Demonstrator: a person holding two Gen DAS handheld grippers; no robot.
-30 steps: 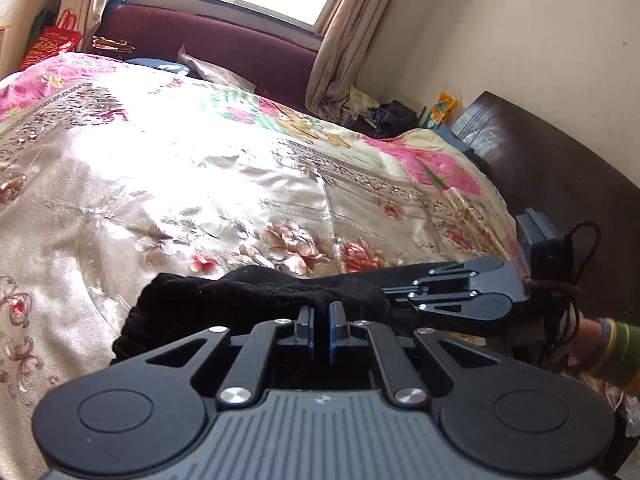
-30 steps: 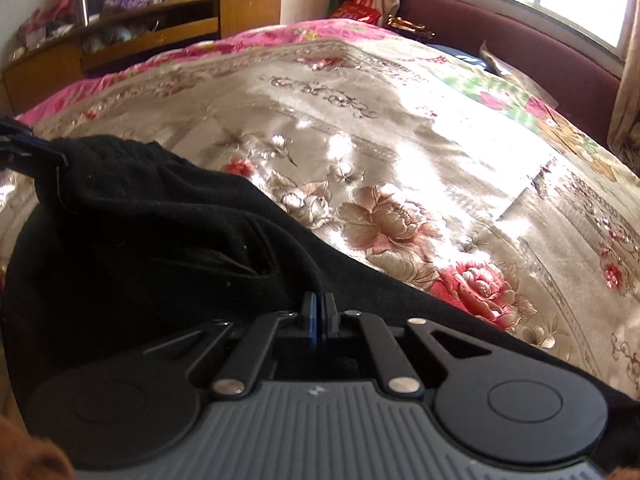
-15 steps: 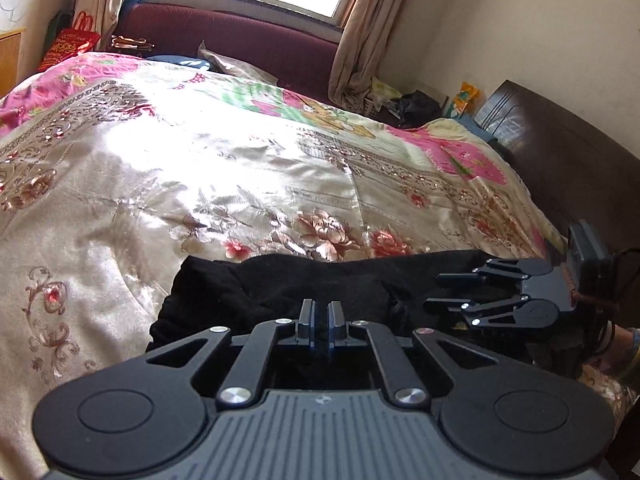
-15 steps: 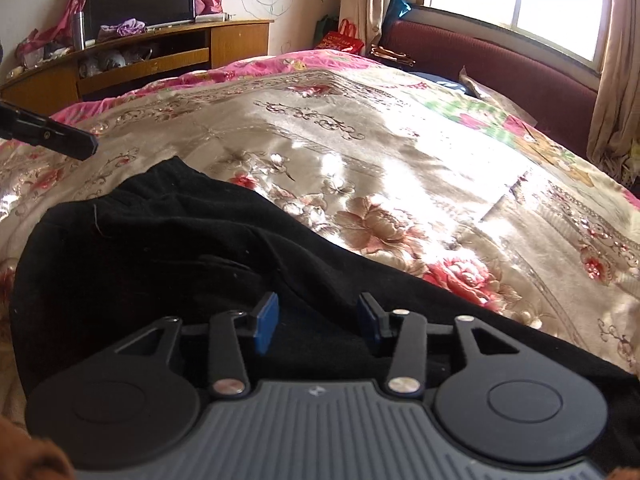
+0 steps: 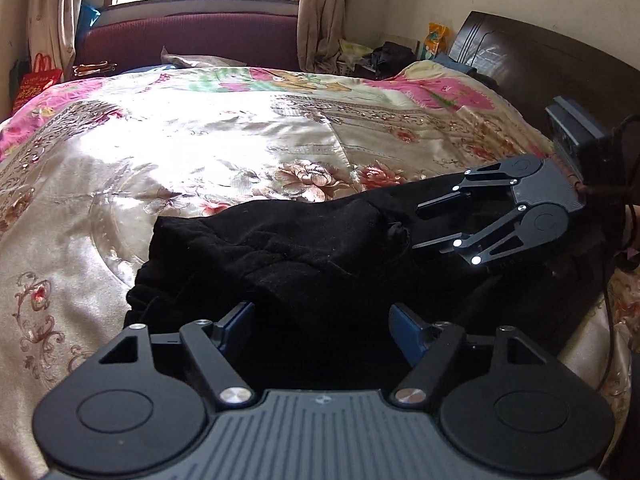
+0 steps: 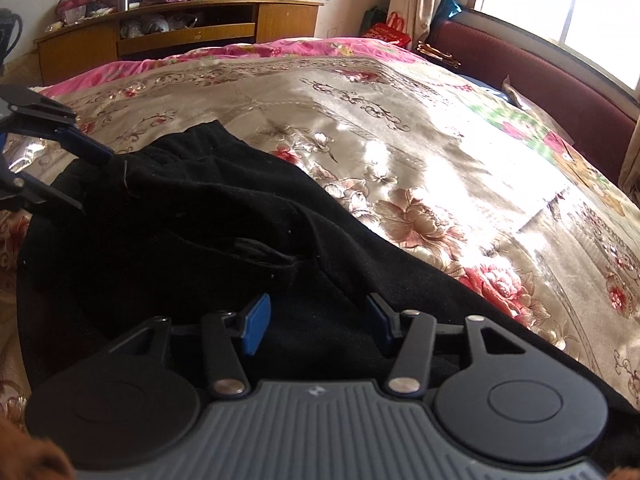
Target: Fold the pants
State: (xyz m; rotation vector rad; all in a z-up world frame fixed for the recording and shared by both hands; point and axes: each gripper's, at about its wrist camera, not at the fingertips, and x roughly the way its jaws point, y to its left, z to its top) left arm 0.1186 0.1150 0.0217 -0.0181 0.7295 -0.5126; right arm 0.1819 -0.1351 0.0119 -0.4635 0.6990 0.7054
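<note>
The black pants (image 5: 304,256) lie bunched and folded over on the floral satin bedspread (image 5: 200,152); they also fill the near part of the right wrist view (image 6: 192,232). My left gripper (image 5: 322,326) is open just above the near edge of the pants, holding nothing. My right gripper (image 6: 318,322) is open over the pants, holding nothing. It also shows in the left wrist view (image 5: 420,226), open above the right end of the pants. The left gripper shows at the left edge of the right wrist view (image 6: 86,182).
A dark wooden headboard (image 5: 540,64) stands at the right. A maroon sofa (image 5: 188,40) sits under the window behind the bed. A wooden TV cabinet (image 6: 180,36) stands beyond the bed's far end. A red bag (image 5: 38,82) is beside the sofa.
Both grippers let go of the pants: the right opened half a second ago, the left opened just now. The pants dropped onto the bedspread and both grippers lifted a little.
</note>
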